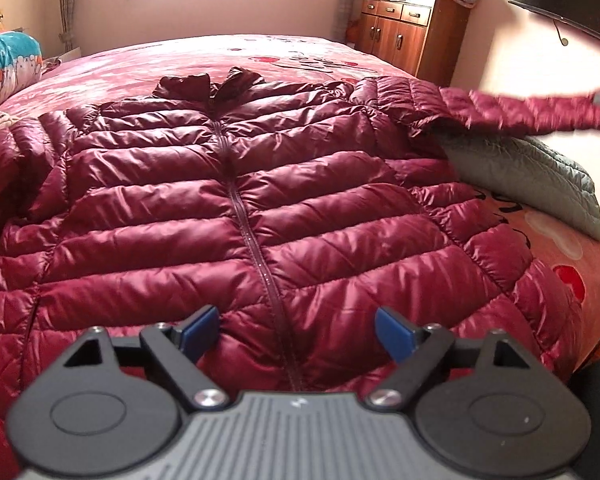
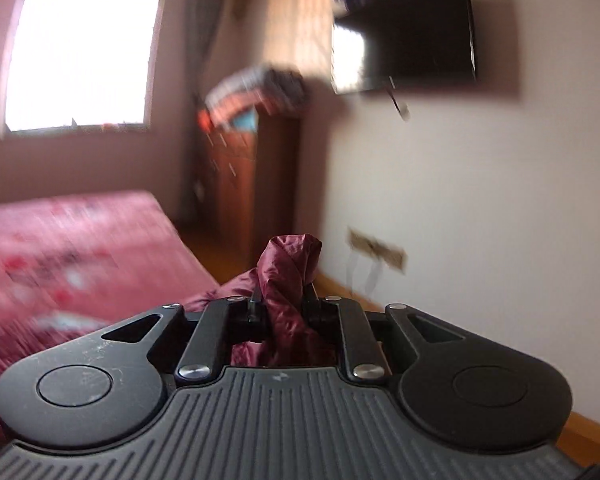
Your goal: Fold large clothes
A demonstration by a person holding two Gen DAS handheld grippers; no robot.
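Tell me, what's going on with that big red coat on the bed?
Someone is folding a puffy red coat that lies zipped and face up on the bed. The right claw is shut on the end of one sleeve and holds it stretched out to the side, above a grey coat. The left claw hangs open over the bottom hem, holding nothing.

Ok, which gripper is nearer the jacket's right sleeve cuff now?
Right. The right gripper is shut on the sleeve cuff, holding it lifted off to the side of the bed. The left gripper is open, above the maroon jacket hem, near the zipper.
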